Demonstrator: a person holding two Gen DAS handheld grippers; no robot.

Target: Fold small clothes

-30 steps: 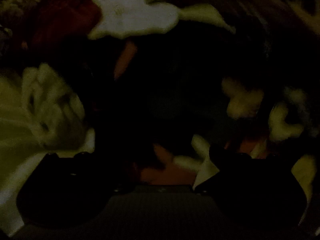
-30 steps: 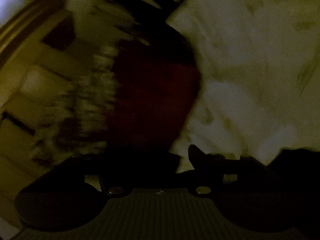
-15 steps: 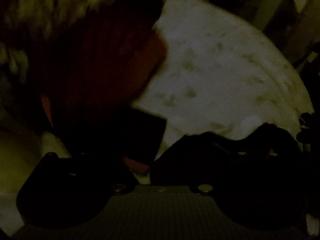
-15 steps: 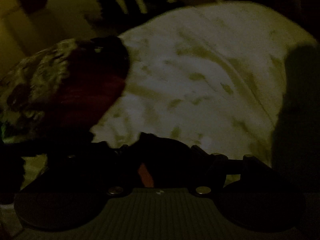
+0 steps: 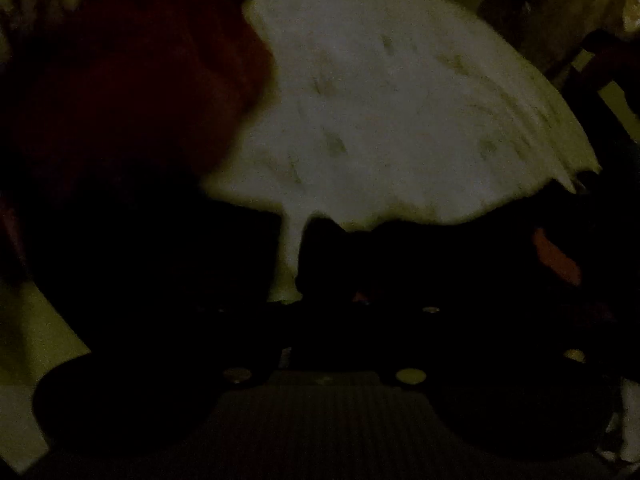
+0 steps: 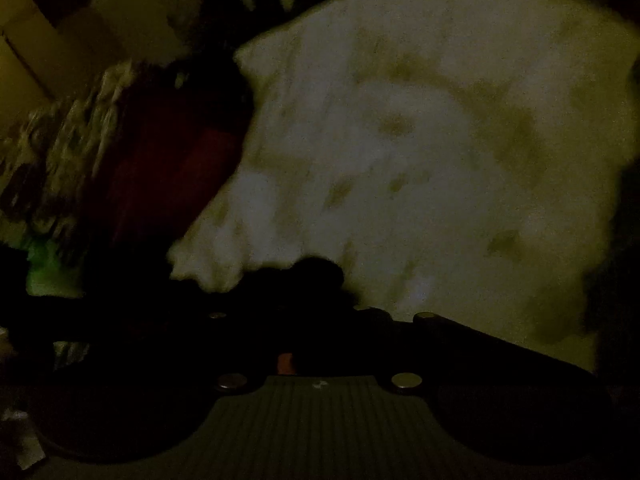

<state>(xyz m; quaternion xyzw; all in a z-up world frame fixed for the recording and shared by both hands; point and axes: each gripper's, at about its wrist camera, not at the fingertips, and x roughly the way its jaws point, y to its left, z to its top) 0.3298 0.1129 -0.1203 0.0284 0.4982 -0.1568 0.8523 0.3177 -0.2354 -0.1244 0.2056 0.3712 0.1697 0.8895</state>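
The room is very dim, with only murky furniture shapes behind the work. Nearest, the left gripper (image 5: pixel 320 280) and right gripper (image 6: pixel 316 300) are black silhouettes; whether their fingers are apart, together or clamped on cloth, I cannot tell. One pale spotted garment (image 5: pixel 400 120) spreads just ahead of both, its near hem touching their tips, neither clearly nearer. One dark red garment (image 6: pixel 172 168) lies to its left, one mottled cloth (image 6: pixel 68 152) beyond.
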